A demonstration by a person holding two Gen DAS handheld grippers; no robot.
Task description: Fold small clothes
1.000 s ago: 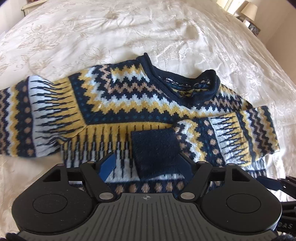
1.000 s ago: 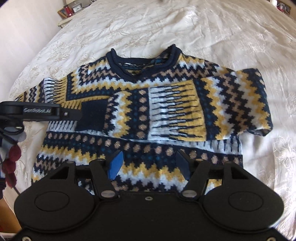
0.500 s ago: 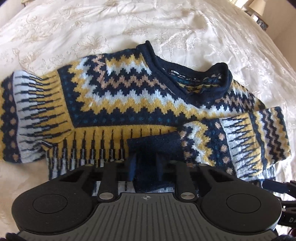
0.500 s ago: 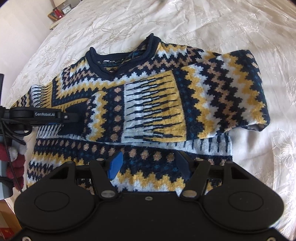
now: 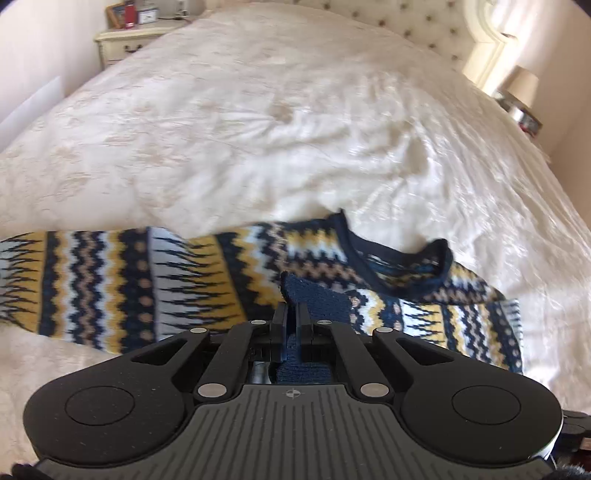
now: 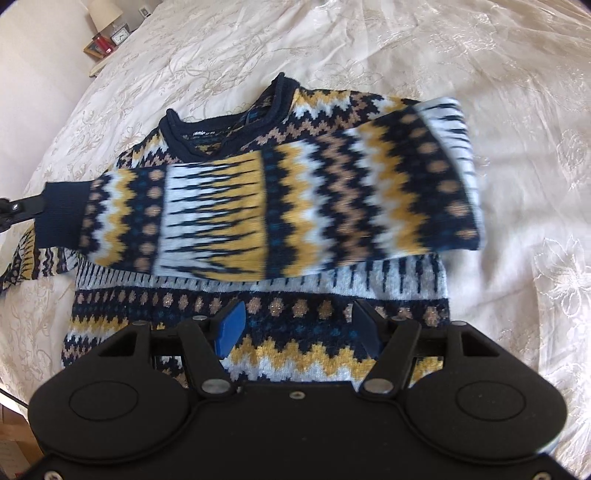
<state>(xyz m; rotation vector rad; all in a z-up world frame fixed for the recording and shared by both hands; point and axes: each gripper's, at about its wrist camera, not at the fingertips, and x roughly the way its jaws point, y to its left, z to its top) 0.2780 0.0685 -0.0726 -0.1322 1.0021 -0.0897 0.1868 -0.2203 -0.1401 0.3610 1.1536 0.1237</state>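
A small knitted sweater [image 6: 258,295] in navy, yellow, white and tan zigzags lies face up on the bed, neckline away from me. My left gripper [image 5: 291,314] is shut on the navy cuff [image 5: 317,299] of one sleeve and holds it lifted. In the right wrist view that sleeve [image 6: 277,206] stretches across the chest, its cuff [image 6: 61,210] at the left with the left gripper's finger on it. The other sleeve [image 5: 110,284] lies spread to the left. My right gripper [image 6: 299,328] is open and empty, hovering over the sweater's lower hem.
The cream embroidered bedspread [image 5: 295,129] surrounds the sweater. A bedside table [image 5: 125,37] with small items stands far left, a lamp [image 5: 522,88] far right, and a tufted headboard [image 5: 424,33] at the back.
My left gripper closed on the navy cuff and lifted it, pulling the sleeve taut across the chest. The right gripper stayed open and moved slightly closer over the hem.
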